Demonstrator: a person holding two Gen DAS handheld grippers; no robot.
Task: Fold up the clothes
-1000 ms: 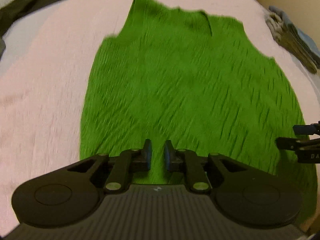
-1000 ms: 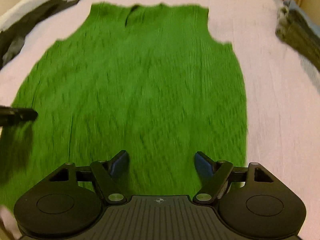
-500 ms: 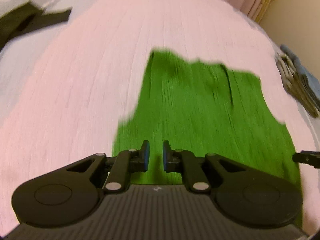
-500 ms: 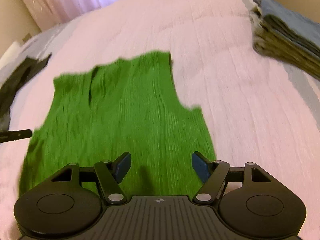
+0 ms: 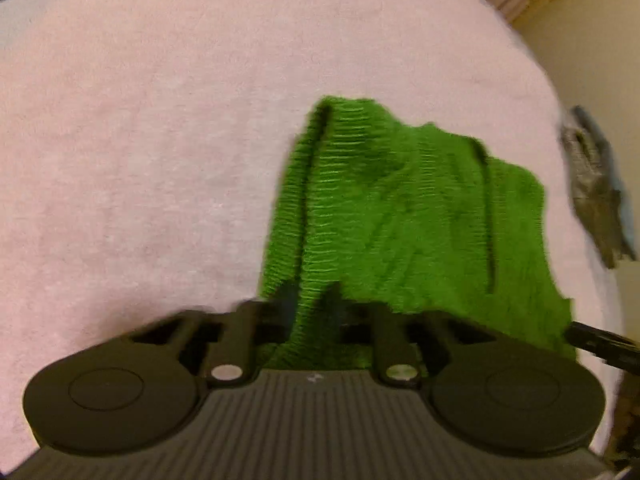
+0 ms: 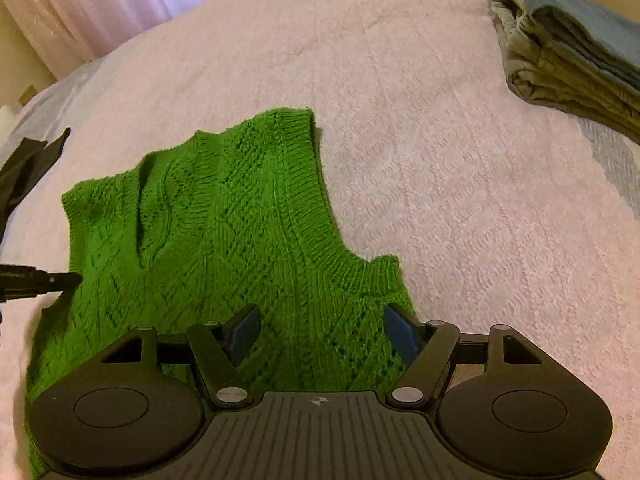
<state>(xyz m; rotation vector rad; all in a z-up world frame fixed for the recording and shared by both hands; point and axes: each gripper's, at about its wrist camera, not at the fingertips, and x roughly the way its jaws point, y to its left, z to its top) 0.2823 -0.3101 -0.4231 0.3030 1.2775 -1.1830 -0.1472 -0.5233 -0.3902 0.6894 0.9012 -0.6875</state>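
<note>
The wide pale pink textured bedspread (image 6: 440, 168) fills most of both views, and much more of it shows above the garment now than one second ago, when green filled nearly the whole frame. The bright green sleeveless knitted vest (image 6: 224, 240) now occupies only the lower centre of the right wrist view and the lower right of the left wrist view (image 5: 400, 220). Its left edge rises as a bunched ridge, so I judge that the hem side is being lifted and pulled, the start of a fold. At the upper right of the right view lies a stack of folded grey and blue clothes (image 6: 568, 48); at the left edge, a dark garment (image 6: 28, 168).

The left gripper (image 5: 310, 308) has its fingers pressed close on the vest's edge, as before, though this view is blurred by motion. The right gripper (image 6: 320, 332) hangs over the vest's lower part with its blue pads (image 6: 244, 328) spread wide, holding nothing, the same as a second ago.
</note>
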